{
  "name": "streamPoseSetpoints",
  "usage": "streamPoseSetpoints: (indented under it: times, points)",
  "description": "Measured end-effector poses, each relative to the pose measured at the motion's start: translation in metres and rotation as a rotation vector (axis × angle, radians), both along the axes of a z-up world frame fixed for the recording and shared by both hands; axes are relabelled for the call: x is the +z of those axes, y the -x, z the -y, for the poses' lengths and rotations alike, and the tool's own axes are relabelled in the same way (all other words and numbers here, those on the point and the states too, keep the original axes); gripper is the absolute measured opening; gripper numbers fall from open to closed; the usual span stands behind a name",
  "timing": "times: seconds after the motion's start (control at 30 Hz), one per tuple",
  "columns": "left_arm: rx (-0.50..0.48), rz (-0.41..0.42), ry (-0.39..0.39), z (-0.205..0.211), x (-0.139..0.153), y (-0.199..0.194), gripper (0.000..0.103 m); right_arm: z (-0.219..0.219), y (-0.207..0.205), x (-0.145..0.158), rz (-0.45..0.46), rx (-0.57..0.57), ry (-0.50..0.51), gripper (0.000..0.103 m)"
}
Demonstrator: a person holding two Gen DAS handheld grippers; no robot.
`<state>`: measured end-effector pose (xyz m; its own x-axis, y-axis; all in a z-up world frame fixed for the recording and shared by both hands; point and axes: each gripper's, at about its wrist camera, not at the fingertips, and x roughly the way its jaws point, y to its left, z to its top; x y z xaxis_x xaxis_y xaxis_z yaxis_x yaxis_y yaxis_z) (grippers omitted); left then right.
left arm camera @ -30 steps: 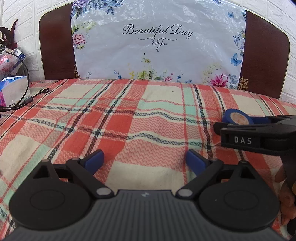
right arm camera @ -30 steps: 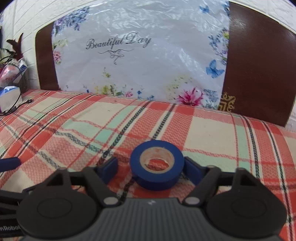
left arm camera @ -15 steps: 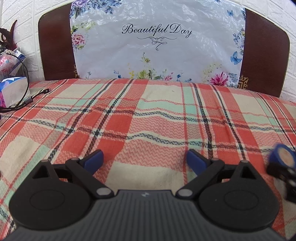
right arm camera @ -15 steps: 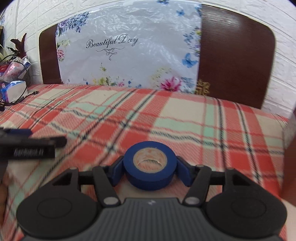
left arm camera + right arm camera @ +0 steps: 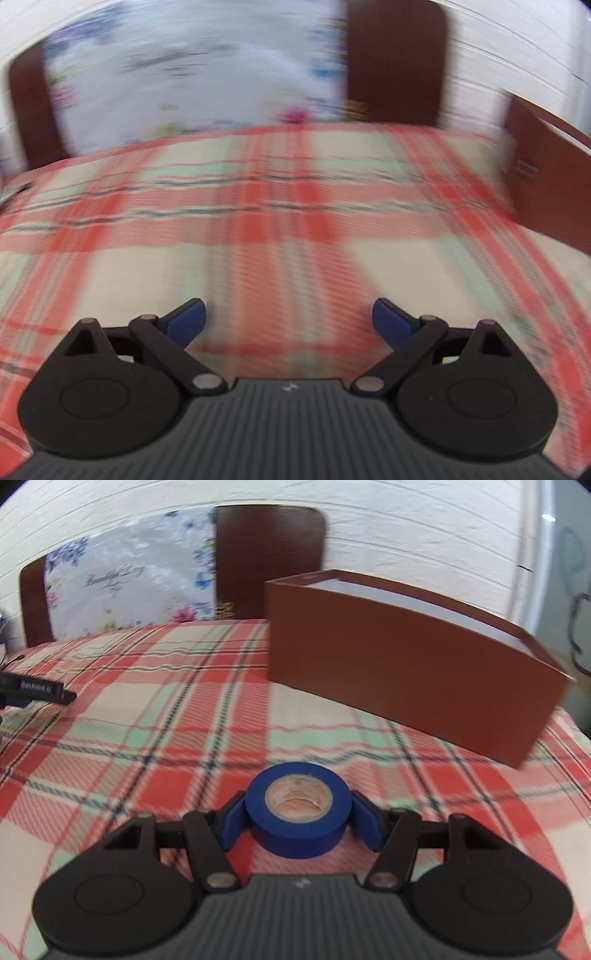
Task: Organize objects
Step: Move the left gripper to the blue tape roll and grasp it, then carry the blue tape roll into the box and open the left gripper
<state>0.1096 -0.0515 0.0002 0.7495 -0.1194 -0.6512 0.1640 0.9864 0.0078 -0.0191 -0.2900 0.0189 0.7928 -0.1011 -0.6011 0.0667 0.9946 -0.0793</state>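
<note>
A blue tape roll [image 5: 298, 808] with a tan core sits between the blue pads of my right gripper [image 5: 298, 821], which is shut on it and holds it above the plaid bedspread [image 5: 147, 720]. An open brown box [image 5: 406, 672] with a white inside stands ahead and to the right. My left gripper [image 5: 289, 322] is open and empty over the bedspread [image 5: 258, 221]; that view is blurred. The box's corner [image 5: 546, 192] shows at its right edge. The left gripper's tip [image 5: 37, 692] shows at the left of the right wrist view.
A brown headboard [image 5: 269, 561] with a floral plastic bag [image 5: 125, 587] stands at the back against a white wall. A white rounded object [image 5: 554, 572] is behind the box at far right.
My right gripper closed on the tape roll, lifted it and swung right, bringing the brown box into view. My left gripper also swung right and its view blurred.
</note>
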Motion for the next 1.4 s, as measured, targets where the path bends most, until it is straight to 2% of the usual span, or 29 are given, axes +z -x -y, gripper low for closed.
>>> streamPoseSetpoints:
  times: [0.07, 0.13, 0.23, 0.33, 0.4, 0.57, 0.6, 0.7, 0.77, 0.83, 0.87, 0.9, 0.97, 1.03, 1.13, 1.27, 1.4]
  points:
    - [-0.133, -0.047, 0.022, 0.038, 0.003, 0.011, 0.097, 0.001, 0.01, -0.001, 0.008, -0.01, 0.019, 0.075]
    - [-0.221, -0.106, 0.065, 0.068, 0.007, 0.016, 0.096, 0.002, 0.018, -0.002, 0.021, -0.002, 0.023, 0.075]
    - [-0.286, -0.206, 0.148, 0.095, 0.013, 0.018, 0.091, 0.009, 0.027, -0.004, 0.038, 0.014, 0.011, 0.075]
    - [-0.339, -0.27, 0.19, 0.119, 0.018, 0.02, 0.086, 0.015, 0.033, -0.003, 0.045, 0.028, -0.005, 0.075]
    - [-0.368, -0.286, 0.185, 0.135, 0.02, 0.023, 0.084, 0.016, 0.035, -0.004, 0.049, 0.038, -0.003, 0.075]
    - [-0.426, -0.308, 0.103, 0.169, 0.015, 0.03, 0.072, 0.017, 0.036, -0.004, 0.054, 0.056, -0.007, 0.075]
    - [-0.425, -0.3, 0.088, 0.173, 0.014, 0.03, 0.072, 0.018, 0.035, -0.004, 0.053, 0.06, -0.008, 0.075]
    - [-0.422, -0.263, 0.035, 0.18, 0.012, 0.032, 0.063, 0.018, 0.031, -0.004, 0.047, 0.075, -0.006, 0.076]
    - [-0.423, -0.259, 0.035, 0.182, 0.012, 0.03, 0.059, 0.015, 0.026, -0.004, 0.039, 0.089, 0.004, 0.075]
    - [-0.442, -0.252, 0.039, 0.184, 0.013, 0.03, 0.04, 0.011, 0.019, -0.003, 0.024, 0.108, 0.007, 0.071]
    - [-0.458, -0.253, 0.04, 0.186, 0.014, 0.03, 0.034, 0.01, 0.015, -0.002, 0.019, 0.117, 0.007, 0.065]
    - [-0.47, -0.252, 0.036, 0.189, 0.014, 0.03, 0.021, 0.008, 0.012, -0.001, 0.017, 0.128, 0.009, 0.056]
    - [-0.473, -0.23, 0.008, 0.195, 0.017, 0.031, 0.02, 0.004, 0.009, 0.0, 0.024, 0.124, 0.025, 0.055]
    - [-0.482, -0.215, 0.022, 0.197, 0.027, 0.029, 0.02, 0.004, 0.009, 0.002, 0.053, 0.1, 0.026, 0.055]
    - [-0.526, -0.138, 0.059, 0.204, 0.059, 0.028, 0.02, 0.011, 0.016, 0.019, 0.158, 0.057, 0.061, 0.055]
    - [-0.582, 0.012, 0.061, 0.236, 0.105, 0.02, 0.021, 0.034, 0.008, 0.054, 0.301, -0.023, 0.116, 0.055]
    - [-0.62, 0.056, 0.08, 0.279, 0.124, -0.007, 0.021, 0.072, -0.017, 0.076, 0.354, -0.107, 0.135, 0.055]
